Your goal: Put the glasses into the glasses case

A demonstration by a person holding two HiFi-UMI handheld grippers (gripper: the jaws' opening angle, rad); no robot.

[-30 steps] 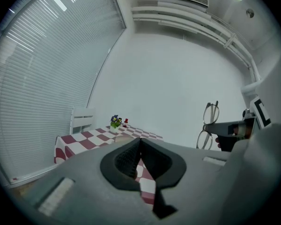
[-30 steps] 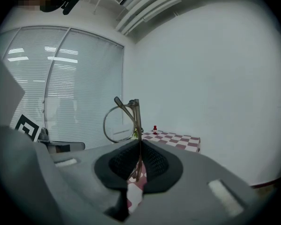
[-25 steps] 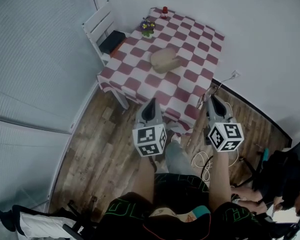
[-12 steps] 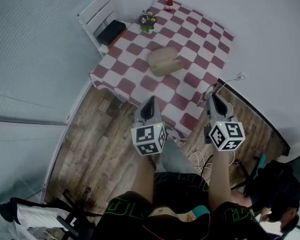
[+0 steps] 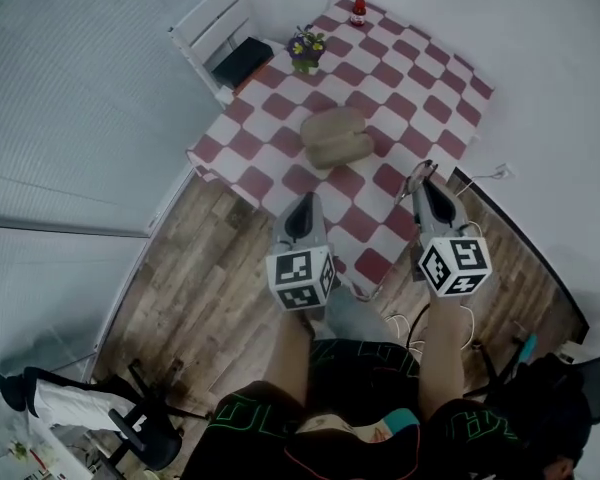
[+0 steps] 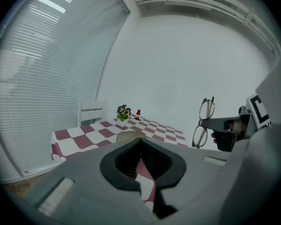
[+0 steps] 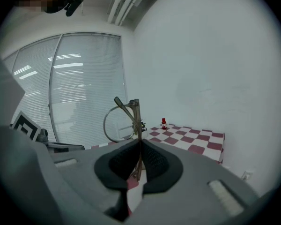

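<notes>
Over the near edge of the surface (image 5: 435,88), both claws are held up in the air, well apart from the glasses case (image 5: 335,136). That tan case lies around the middle of the red-and-white checked cloth (image 5: 280,108), and nothing touches it; whether its lid is raised cannot be told from the head view. The right claw (image 7: 139,142) is pinching the glasses (image 7: 124,121): its dark pads (image 7: 154,161) are pressed onto a thin part of the frame, and one round lens rises above the tips, leaning to the left in the right gripper view. From the left gripper view the same glasses (image 6: 203,121) show off to the right, standing on edge with one lens above the other, gripped at the tip of the right claw (image 6: 210,124). The left claw (image 6: 140,142) has its jaws pressed together at the tips with nothing caught between them, and only checked cloth shows through the gap lower down. In the head view the left claw (image 5: 302,216) hangs above the surface's near edge, with the right claw (image 5: 423,183) beside it. At the far end of the surface stand a small pot of flowers (image 5: 306,48) and a small red bottle (image 5: 358,12), apart from each other. A white chair (image 5: 220,38) is drawn up to the far left corner, next to the pale window blinds (image 5: 70,98), and a wooden floor (image 5: 210,268) runs under it all.
</notes>
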